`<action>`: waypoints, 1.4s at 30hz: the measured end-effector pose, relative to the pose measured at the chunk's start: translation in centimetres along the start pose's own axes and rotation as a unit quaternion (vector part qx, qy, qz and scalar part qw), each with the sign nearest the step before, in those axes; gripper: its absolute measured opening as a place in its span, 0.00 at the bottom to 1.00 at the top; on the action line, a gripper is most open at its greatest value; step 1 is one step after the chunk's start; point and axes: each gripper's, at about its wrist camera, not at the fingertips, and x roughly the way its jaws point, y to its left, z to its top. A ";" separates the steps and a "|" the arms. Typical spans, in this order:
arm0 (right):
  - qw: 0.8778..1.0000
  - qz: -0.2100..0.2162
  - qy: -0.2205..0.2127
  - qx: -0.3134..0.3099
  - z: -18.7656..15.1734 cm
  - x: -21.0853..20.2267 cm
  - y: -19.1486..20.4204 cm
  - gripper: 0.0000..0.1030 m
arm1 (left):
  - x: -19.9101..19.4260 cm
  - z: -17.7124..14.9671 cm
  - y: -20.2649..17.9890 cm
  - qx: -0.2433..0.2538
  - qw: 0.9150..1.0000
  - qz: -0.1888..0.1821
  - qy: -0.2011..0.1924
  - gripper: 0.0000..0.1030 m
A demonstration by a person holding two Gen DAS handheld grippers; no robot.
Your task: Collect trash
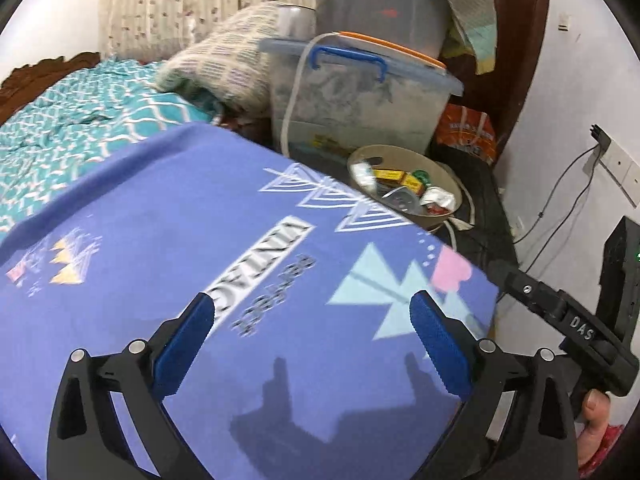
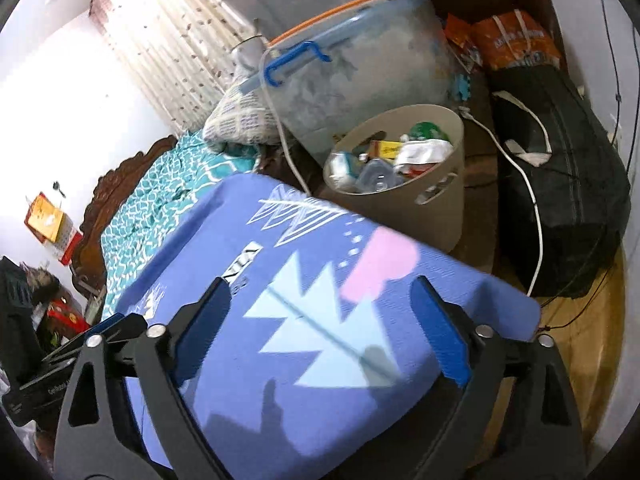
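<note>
Purple mat [image 1: 168, 240], bin [image 2: 440, 200] beyond jaws

A: Room layout?
B: White walls [image 1: 580, 92], curtain [image 1: 168, 4] far left, bright. Bed with teal patterned sheet [image 1: 80, 120], carved dark wood headboard [image 2: 116, 200]. Purple printed cloth [image 1: 200, 260] covers the near surface.
A: Right side?
B: Wall socket [image 1: 618, 162] with a cable plugged in. Wood-toned floor [image 2: 592, 340] below.
</note>
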 end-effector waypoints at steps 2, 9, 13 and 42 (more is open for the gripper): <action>1.000 -0.006 -0.006 -0.015 -0.4 -0.4 1.9 0.95 | -1.0 -0.6 1.0 -0.003 1.000 0.013 -0.003 0.92; 0.998 -0.025 -0.033 -0.043 -2.3 -1.2 6.6 0.97 | -3.1 -2.6 3.8 -0.008 0.998 0.058 -0.016 0.92; 0.997 -0.040 -0.039 -0.048 -3.8 -1.5 7.1 0.97 | -3.8 -3.3 4.4 -0.011 0.998 0.065 -0.022 0.92; 0.994 -0.033 -0.076 -0.072 -4.3 -5.6 9.8 0.97 | -10.3 -2.5 3.4 0.001 0.989 0.094 -0.110 0.92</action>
